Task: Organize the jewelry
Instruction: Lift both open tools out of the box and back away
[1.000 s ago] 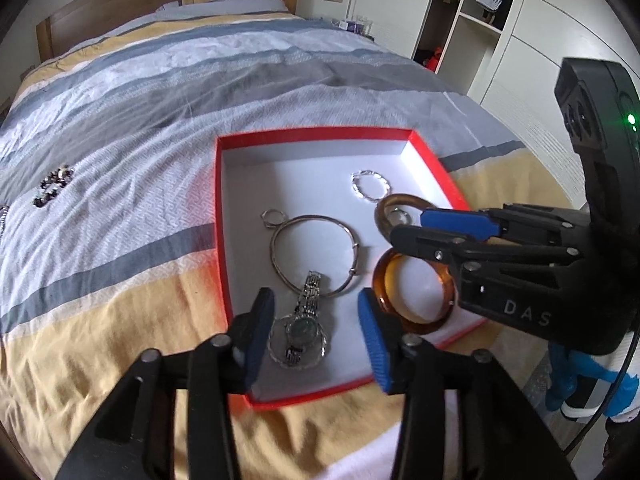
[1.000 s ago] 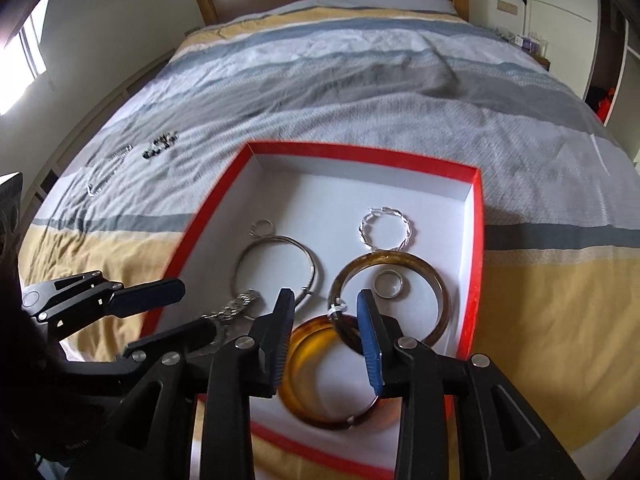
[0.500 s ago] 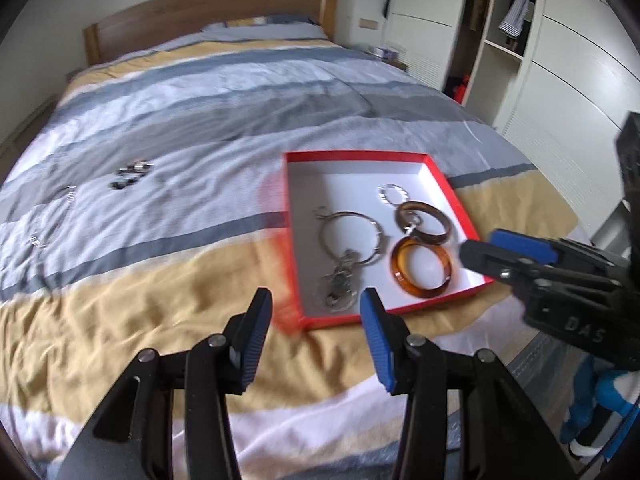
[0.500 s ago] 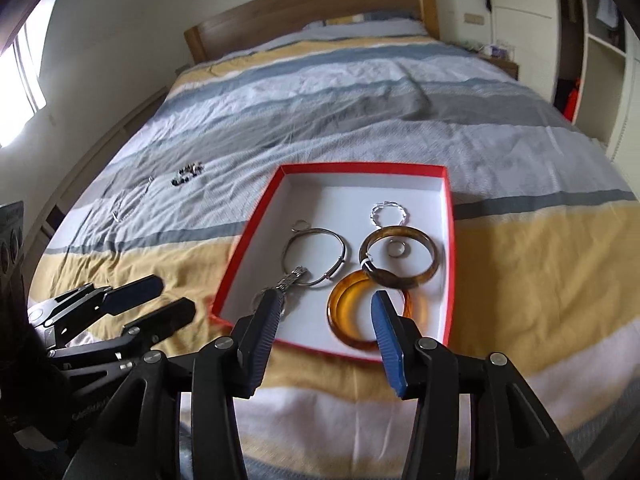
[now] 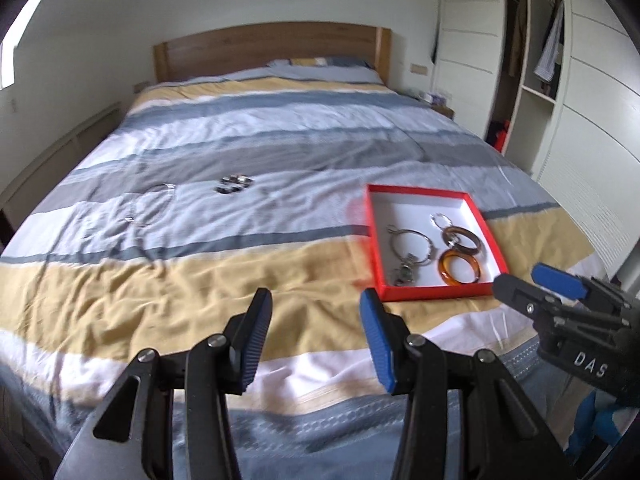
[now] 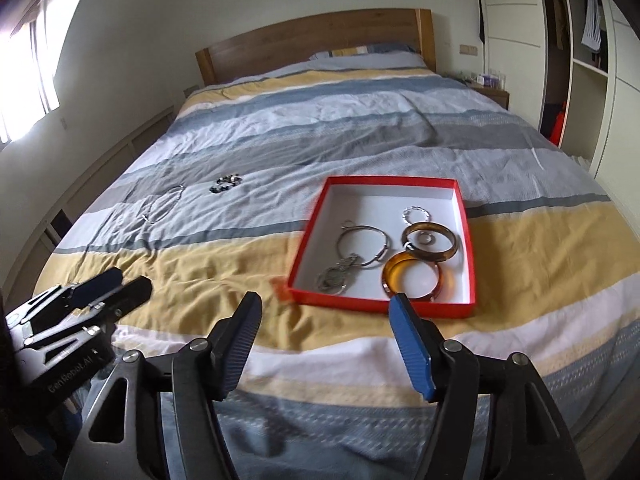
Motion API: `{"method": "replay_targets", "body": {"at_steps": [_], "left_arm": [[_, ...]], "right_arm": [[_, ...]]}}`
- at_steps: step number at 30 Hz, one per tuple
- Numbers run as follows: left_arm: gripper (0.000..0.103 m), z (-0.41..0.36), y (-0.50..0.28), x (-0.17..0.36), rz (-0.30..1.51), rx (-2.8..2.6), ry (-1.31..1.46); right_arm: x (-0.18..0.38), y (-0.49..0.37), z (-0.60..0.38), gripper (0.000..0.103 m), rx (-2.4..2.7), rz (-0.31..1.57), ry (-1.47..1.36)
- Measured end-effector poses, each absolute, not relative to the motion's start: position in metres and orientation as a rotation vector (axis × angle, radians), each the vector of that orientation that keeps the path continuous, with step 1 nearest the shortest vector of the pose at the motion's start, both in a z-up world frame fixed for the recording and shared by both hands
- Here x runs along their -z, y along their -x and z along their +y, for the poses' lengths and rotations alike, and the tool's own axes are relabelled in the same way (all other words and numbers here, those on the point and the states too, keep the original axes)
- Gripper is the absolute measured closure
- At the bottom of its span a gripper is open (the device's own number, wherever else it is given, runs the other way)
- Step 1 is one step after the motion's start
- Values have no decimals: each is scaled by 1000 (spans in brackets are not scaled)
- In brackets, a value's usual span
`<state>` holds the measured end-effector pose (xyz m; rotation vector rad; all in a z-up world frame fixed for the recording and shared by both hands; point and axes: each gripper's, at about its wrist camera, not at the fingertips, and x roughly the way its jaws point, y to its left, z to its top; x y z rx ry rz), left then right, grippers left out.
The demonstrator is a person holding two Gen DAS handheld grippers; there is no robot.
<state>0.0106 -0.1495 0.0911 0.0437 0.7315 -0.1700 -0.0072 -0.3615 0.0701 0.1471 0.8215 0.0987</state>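
A striped bed (image 5: 248, 128) fills both views, with a red tray (image 6: 468, 264) at the right centre of each frame holding bangles, a silver hoop and a watch. 2 pieces lie loose on the bedding, well apart from the tray: a thin silver chain (image 6: 164, 206) and, just beside it to the upper right, a dark beaded piece (image 6: 225, 183). Both sit left of centre in each view. The left gripper (image 5: 316, 318) has its fingers spread with nothing between them, and hovers over the near yellow stripe. The right gripper (image 6: 326, 322) is likewise spread and empty, close to the tray's near edge. In the left wrist view the loose pieces lie up and slightly left of the fingers; in the right wrist view they lie further off to the upper left, so the left hand looks the nearer one. The chain runs roughly up and down the frame, bending at its upper end. Open bedding separates the fingers from both pieces, with no obstacle between.
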Motion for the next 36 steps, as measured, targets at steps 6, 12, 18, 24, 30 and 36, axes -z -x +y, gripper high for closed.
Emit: {"method": "replay_targets", "body": {"at_steps": [6,12,18,24,30,36], "left_arm": [[54,-118,24,-111,663,109,-12],[53,-96,55,-120,625,49,-7],[53,-79,79,-128,592,4,7],[46,-63,93,-137,555,-44,30],[45,-55,101,-139,533,-66,36],[45,-49,103,-140,498,-88,43]], "right_arm": [[-76,37,-335,24,-84,788,-132],[-88,64,-310,11,-105,745,-72],[-106,82,-308,2,-95,686,-75],[-113,92,-306,1,-91,670,-76],[-115,98,-301,1,-93,660,-62],[-117,100,-300,1,-84,653,-52]]}}
